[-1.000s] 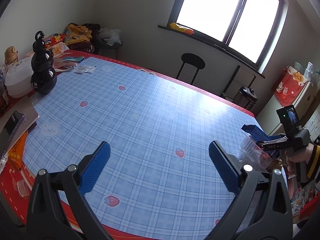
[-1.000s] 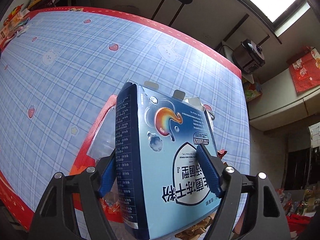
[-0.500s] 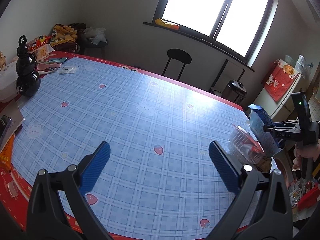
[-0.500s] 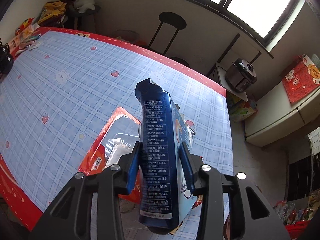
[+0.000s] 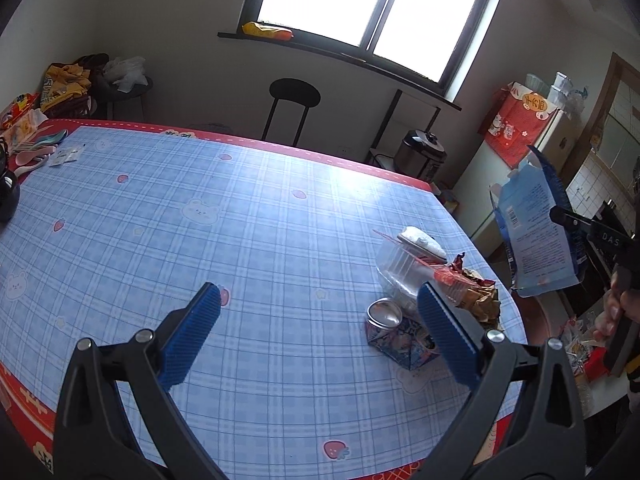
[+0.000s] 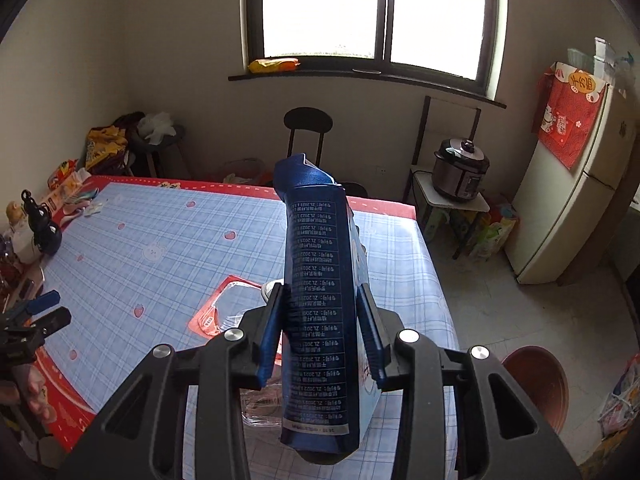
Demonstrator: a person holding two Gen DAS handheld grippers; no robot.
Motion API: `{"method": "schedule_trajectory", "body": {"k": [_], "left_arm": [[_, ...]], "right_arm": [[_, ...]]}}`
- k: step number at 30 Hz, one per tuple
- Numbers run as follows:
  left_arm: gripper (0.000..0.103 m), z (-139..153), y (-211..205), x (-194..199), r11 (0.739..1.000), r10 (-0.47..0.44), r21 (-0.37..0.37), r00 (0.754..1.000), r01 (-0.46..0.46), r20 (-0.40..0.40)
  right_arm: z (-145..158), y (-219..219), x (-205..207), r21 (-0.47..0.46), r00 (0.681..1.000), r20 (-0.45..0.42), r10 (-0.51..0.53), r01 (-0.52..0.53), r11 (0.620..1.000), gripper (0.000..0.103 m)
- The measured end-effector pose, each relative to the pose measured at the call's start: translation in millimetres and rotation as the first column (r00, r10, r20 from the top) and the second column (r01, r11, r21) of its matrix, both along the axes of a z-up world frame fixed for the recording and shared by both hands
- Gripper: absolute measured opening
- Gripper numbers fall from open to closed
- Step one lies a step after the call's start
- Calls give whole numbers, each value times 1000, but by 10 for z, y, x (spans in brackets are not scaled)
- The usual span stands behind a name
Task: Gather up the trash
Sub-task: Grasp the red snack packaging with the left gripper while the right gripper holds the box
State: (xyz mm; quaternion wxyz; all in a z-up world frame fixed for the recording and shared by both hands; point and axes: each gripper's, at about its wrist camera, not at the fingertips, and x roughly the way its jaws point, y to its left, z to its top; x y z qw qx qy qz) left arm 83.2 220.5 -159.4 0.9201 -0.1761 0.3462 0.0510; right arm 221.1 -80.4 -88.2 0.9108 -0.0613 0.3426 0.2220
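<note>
My right gripper (image 6: 320, 320) is shut on a blue cardboard box (image 6: 318, 300) and holds it upright in the air past the table's right edge; the box also shows in the left wrist view (image 5: 534, 236). My left gripper (image 5: 316, 332) is open and empty above the blue checked tablecloth (image 5: 200, 220). A pile of trash lies at the table's right end: a clear plastic tray (image 5: 400, 272), a crushed can (image 5: 386, 312), brown wrappers (image 5: 480, 296) and a white wad (image 5: 420, 238).
A brown round bin (image 6: 540, 384) stands on the floor right of the table. A black gourd bottle (image 6: 40, 228) and clutter sit at the table's far left. A black stool (image 6: 308, 124), a rice cooker (image 6: 460, 168) and a fridge (image 6: 572, 200) stand beyond the table.
My right gripper has lifted the blue box off the trash pile and swung it right, past the table edge. My left gripper has moved right toward the trash pile and stays open.
</note>
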Motion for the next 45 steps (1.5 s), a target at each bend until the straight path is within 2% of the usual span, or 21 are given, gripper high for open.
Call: {"method": "schedule_trajectory", "body": {"k": [5, 9, 15, 17, 19, 20, 22, 25, 33, 34, 36, 41, 44, 45], "left_arm": [[97, -18, -275, 235, 998, -56, -33, 998, 55, -26], [97, -55, -447, 454, 993, -84, -83, 995, 80, -48], [94, -167, -658, 966, 983, -88, -174, 989, 67, -118], [88, -272, -657, 1159, 968, -78, -249, 983, 35, -164], [80, -422, -616, 1347, 939, -52, -342, 973, -29, -224], [72, -500, -598, 1422, 924, -36, -378, 966, -65, -255], [69, -644, -576, 1526, 897, -13, -425, 956, -118, -294], [68, -779, -610, 1656, 893, 0, -425, 944, -149, -330], [67, -990, -808, 1819, 911, -24, -385, 914, -147, -404], [65, -1005, -819, 1818, 913, -23, -381, 912, -148, -411], [47, -1037, -819, 1804, 919, -16, -364, 905, -155, -426], [35, -1022, -724, 1656, 928, 19, -331, 911, -169, -413], [22, -928, -664, 1582, 942, 25, -297, 917, -154, -397], [22, -893, -640, 1549, 943, 21, -300, 923, -146, -384]], "right_arm": [[66, -400, -219, 97, 999, 10, -45, 44, 994, 37], [6, -704, -380, 119, 996, 5, -85, 84, 989, 37], [-195, -1088, -555, 141, 988, -46, -146, 151, 978, 37], [-238, -1204, -592, 149, 985, -58, -165, 172, 974, 37], [-273, -1301, -628, 151, 981, -65, -182, 190, 970, 37], [-290, -1341, -648, 150, 980, -67, -189, 197, 969, 37], [-309, -1428, -678, 147, 976, -69, -205, 213, 966, 37], [-321, -1555, -702, 145, 971, -73, -226, 235, 961, 37], [-340, -1682, -749, 148, 965, -80, -248, 258, 955, 37], [-335, -1682, -743, 149, 966, -79, -247, 256, 955, 37], [-324, -1668, -716, 152, 967, -80, -241, 251, 956, 37], [-324, -1604, -679, 159, 973, -84, -217, 228, 961, 37], [-325, -1581, -665, 166, 976, -84, -202, 213, 963, 37], [-321, -1572, -660, 169, 977, -82, -198, 210, 963, 37]]}}
